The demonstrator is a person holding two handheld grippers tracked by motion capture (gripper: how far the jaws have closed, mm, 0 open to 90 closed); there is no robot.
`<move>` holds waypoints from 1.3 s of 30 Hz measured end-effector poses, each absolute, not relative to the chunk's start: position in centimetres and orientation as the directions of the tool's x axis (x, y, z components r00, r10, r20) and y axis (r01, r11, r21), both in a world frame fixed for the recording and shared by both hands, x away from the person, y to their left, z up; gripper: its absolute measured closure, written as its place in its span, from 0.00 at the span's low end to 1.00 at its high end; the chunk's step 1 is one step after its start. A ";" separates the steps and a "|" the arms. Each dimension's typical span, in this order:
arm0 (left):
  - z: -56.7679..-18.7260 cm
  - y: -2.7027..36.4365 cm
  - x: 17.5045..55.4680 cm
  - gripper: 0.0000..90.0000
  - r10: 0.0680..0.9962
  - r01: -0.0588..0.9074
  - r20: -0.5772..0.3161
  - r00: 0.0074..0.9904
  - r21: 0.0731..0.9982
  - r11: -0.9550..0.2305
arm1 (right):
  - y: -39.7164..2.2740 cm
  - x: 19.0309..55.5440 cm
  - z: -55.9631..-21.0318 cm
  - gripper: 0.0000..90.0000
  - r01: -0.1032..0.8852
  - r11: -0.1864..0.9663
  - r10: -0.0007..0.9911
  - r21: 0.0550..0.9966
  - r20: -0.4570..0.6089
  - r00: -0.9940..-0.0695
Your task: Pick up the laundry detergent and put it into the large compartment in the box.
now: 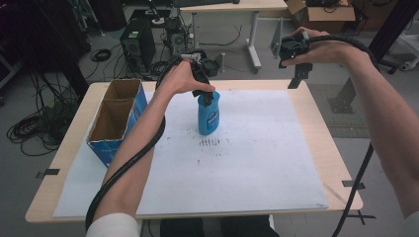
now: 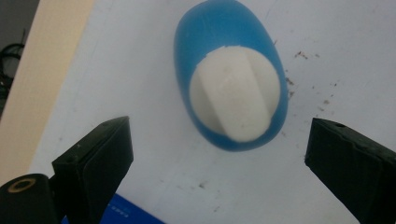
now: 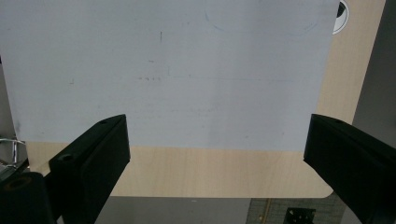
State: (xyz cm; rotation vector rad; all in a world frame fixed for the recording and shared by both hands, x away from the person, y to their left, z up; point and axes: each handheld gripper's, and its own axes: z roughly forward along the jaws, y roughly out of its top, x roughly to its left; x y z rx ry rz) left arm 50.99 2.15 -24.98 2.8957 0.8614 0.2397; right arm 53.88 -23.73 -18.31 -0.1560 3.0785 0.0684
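Note:
A blue bottle (image 1: pixel 208 117) with a white cap stands upright near the middle of the white sheet (image 1: pixel 257 158). My left gripper (image 1: pixel 207 96) hangs just above it, pointing down. In the left gripper view the bottle (image 2: pixel 224 42) and its white cap (image 2: pixel 233 98) lie between the wide-open jaws, and neither pad touches them. My right gripper (image 1: pixel 298 74) is held up over the table's far right edge, open. In the right gripper view its jaws (image 3: pixel 217 135) frame bare sheet and wood with nothing between them.
An open cardboard box (image 1: pixel 116 121) with blue sides stands at the table's left, close to my left forearm. The wooden table (image 1: pixel 326 143) shows around the sheet. On the floor beyond are a computer tower (image 1: pixel 137 44), cables and another table (image 1: pixel 232 7).

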 end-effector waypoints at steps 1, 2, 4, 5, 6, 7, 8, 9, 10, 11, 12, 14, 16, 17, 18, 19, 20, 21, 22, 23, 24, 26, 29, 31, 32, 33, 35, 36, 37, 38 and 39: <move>-25.1 2.1 51.0 0.09 0.572 0.554 0.121 0.811 0.156 -0.818 | -23.7 53.9 -18.3 0.07 -0.102 0.994 -0.099 0.041 -0.062 -0.993; -25.1 2.1 51.0 0.10 0.572 0.554 0.121 0.811 0.156 -0.818 | -23.7 53.9 -18.3 0.07 -0.102 0.994 -0.099 0.041 -0.062 -0.993; -25.2 1.9 51.1 0.10 0.602 0.582 0.123 0.789 0.162 -0.797 | -23.6 53.9 -18.4 0.08 -0.104 0.994 -0.102 0.040 -0.062 -0.993; -25.6 1.8 51.0 0.10 0.623 0.601 0.125 0.773 0.175 -0.780 | -23.5 53.8 -18.4 0.08 -0.107 0.993 -0.104 0.041 -0.063 -0.993; -25.6 1.8 51.0 0.10 0.623 0.601 0.125 0.773 0.175 -0.780 | -23.5 53.8 -18.4 0.08 -0.107 0.993 -0.104 0.041 -0.063 -0.993; -25.6 1.8 51.0 0.10 0.626 0.604 0.124 0.770 0.175 -0.778 | -23.4 53.8 -18.5 0.08 -0.107 0.993 -0.104 0.041 -0.062 -0.993; -26.0 1.5 50.9 0.10 0.638 0.614 0.121 0.760 0.183 -0.767 | -23.4 53.8 -18.5 0.08 -0.108 0.993 -0.106 0.040 -0.062 -0.993; -26.0 1.5 50.9 0.10 0.638 0.614 0.121 0.760 0.183 -0.767 | -23.4 53.8 -18.5 0.08 -0.108 0.993 -0.106 0.040 -0.062 -0.993; -26.2 1.4 50.9 0.10 0.649 0.625 0.120 0.751 0.187 -0.758 | -23.4 53.8 -18.6 0.08 -0.108 0.993 -0.105 0.039 -0.062 -0.993; -26.4 1.2 50.9 0.10 0.658 0.632 0.125 0.743 0.194 -0.750 | -23.4 53.8 -18.6 0.08 -0.108 0.993 -0.106 0.039 -0.063 -0.992; -26.4 1.2 50.9 0.10 0.658 0.632 0.125 0.743 0.194 -0.750 | -23.4 53.8 -18.6 0.08 -0.108 0.993 -0.106 0.039 -0.063 -0.992; -26.5 1.2 50.9 0.10 0.674 0.647 0.121 0.728 0.203 -0.735 | -23.4 53.7 -18.6 0.07 -0.109 0.993 -0.106 0.040 -0.063 -0.992; -26.8 1.1 50.9 0.10 0.691 0.662 0.119 0.713 0.214 -0.719 | -23.3 53.7 -18.7 0.08 -0.110 0.993 -0.107 0.038 -0.063 -0.992; -26.9 1.0 50.9 0.10 0.699 0.669 0.121 0.705 0.214 -0.712 | -23.3 53.7 -18.7 0.08 -0.110 0.993 -0.107 0.038 -0.061 -0.992; -27.1 1.0 51.0 0.09 0.712 0.681 0.118 0.693 0.218 -0.699 | -23.3 53.7 -18.8 0.08 -0.111 0.993 -0.108 0.036 -0.061 -0.992; -27.2 0.9 51.0 0.09 0.720 0.689 0.115 0.684 0.221 -0.690 | -23.4 53.7 -18.8 0.08 -0.110 0.993 -0.108 0.036 -0.061 -0.992; -27.4 0.9 51.0 0.09 0.723 0.693 0.115 0.681 0.216 -0.688 | -23.4 53.7 -18.8 0.08 -0.110 0.993 -0.108 0.036 -0.061 -0.992; -27.5 0.9 51.1 0.09 0.729 0.699 0.117 0.675 0.216 -0.682 | -23.4 53.6 -18.8 0.07 -0.110 0.993 -0.108 0.036 -0.060 -0.992; -27.6 0.8 51.1 0.09 0.738 0.708 0.119 0.664 0.216 -0.672 | -23.4 53.6 -18.9 0.08 -0.111 0.993 -0.109 0.036 -0.060 -0.992; -27.6 0.8 51.1 0.09 0.738 0.708 0.119 0.664 0.216 -0.672 | -23.4 53.6 -18.9 0.08 -0.111 0.993 -0.109 0.036 -0.060 -0.992; -27.8 0.8 51.1 0.09 0.745 0.715 0.118 0.657 0.217 -0.664 | -23.4 53.6 -18.9 0.08 -0.111 0.993 -0.109 0.036 -0.060 -0.992; -28.1 0.6 51.1 0.09 0.754 0.725 0.117 0.647 0.213 -0.655 | -23.4 53.7 -18.9 0.07 -0.110 0.993 -0.108 0.040 -0.062 -0.992; -28.3 0.5 51.2 0.08 0.766 0.737 0.117 0.632 0.214 -0.641 | -23.4 53.7 -19.0 0.07 -0.110 0.993 -0.108 0.039 -0.060 -0.992; -28.6 0.4 51.3 0.09 0.770 0.742 0.119 0.627 0.213 -0.636 | -23.4 53.7 -19.1 0.08 -0.112 0.993 -0.109 0.041 -0.058 -0.992; -28.7 0.3 51.3 0.10 0.771 0.744 0.120 0.625 0.208 -0.635 | -23.3 53.7 -19.1 0.08 -0.112 0.993 -0.110 0.038 -0.058 -0.992; -28.7 0.3 51.3 0.10 0.771 0.744 0.120 0.625 0.208 -0.635 | -23.3 53.7 -19.1 0.08 -0.112 0.993 -0.110 0.038 -0.058 -0.992; -29.0 0.2 51.4 0.10 0.785 0.755 0.129 0.606 0.216 -0.619 | -23.3 53.7 -19.4 0.08 -0.115 0.993 -0.113 0.034 -0.055 -0.992; -29.0 0.2 51.4 0.11 0.785 0.755 0.129 0.606 0.216 -0.619 | -23.3 53.7 -19.4 0.08 -0.115 0.993 -0.113 0.034 -0.055 -0.992; -29.2 0.3 51.5 0.11 0.787 0.758 0.128 0.604 0.214 -0.617 | -23.3 53.6 -19.5 0.08 -0.115 0.993 -0.113 0.033 -0.054 -0.992; -29.2 0.3 51.5 0.12 0.790 0.761 0.125 0.600 0.215 -0.612 | -23.3 53.6 -19.5 0.08 -0.115 0.993 -0.113 0.031 -0.053 -0.992; -29.3 0.3 51.5 0.13 0.791 0.762 0.123 0.600 0.214 -0.611 | -23.3 53.7 -19.5 0.08 -0.115 0.993 -0.113 0.031 -0.053 -0.992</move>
